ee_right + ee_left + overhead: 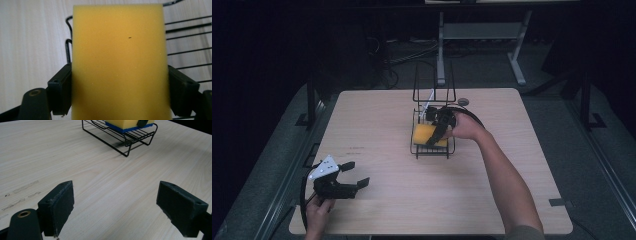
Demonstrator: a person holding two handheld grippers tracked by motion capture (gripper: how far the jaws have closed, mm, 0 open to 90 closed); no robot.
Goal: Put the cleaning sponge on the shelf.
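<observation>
- My right gripper (438, 131) is pinching the yellow sponge (424, 134) by both long sides; the sponge sits on the wire rack (432, 150), directly under the jaws.
- Side grip probably keeps it flat for setting down or lifting out. Can't tell which.
- My left gripper (354, 175) is spread wide, nothing between the jaws, parked over bare table (512, 165), rack well ahead of it. Likely just kept clear.
- Left gripper view shows the sponge's blue underside (130, 128); the right gripper view gives just the yellow face (117, 62).
</observation>
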